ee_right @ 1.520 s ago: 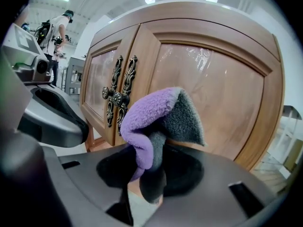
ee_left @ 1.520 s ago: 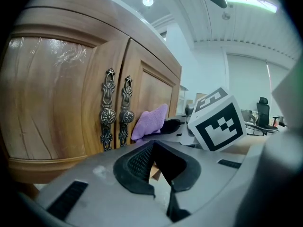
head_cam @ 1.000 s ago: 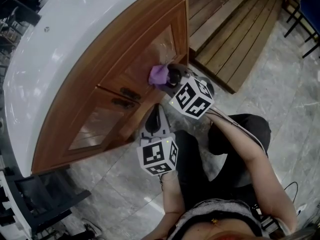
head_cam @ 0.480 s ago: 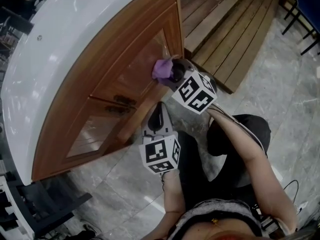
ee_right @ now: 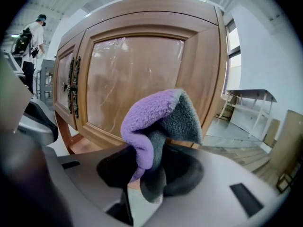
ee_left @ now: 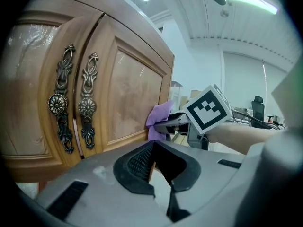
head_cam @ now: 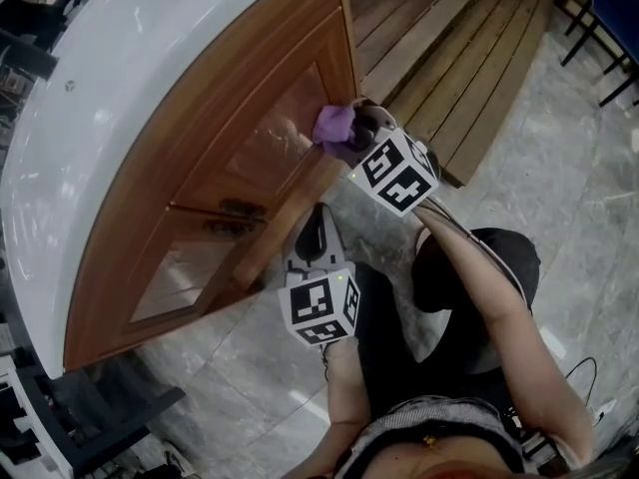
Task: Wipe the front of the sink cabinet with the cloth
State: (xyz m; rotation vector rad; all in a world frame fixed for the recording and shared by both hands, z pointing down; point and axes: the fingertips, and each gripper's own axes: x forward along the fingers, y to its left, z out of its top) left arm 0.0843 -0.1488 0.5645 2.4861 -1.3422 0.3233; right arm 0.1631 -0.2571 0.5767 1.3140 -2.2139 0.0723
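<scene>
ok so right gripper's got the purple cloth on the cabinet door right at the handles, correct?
Not at the handles. The left gripper view shows the right gripper holding the purple cloth on the cabinet door at its far edge, well away from the handles where the two doors meet.

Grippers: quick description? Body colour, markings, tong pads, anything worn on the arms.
Both the left gripper and right gripper have grey plastic bodies narrowing to tongs lined with black pads. Each carries a white cube printed with black square markers. Forearms are bare, no sleeves; a thin cable appears to run along the right one.
</scene>
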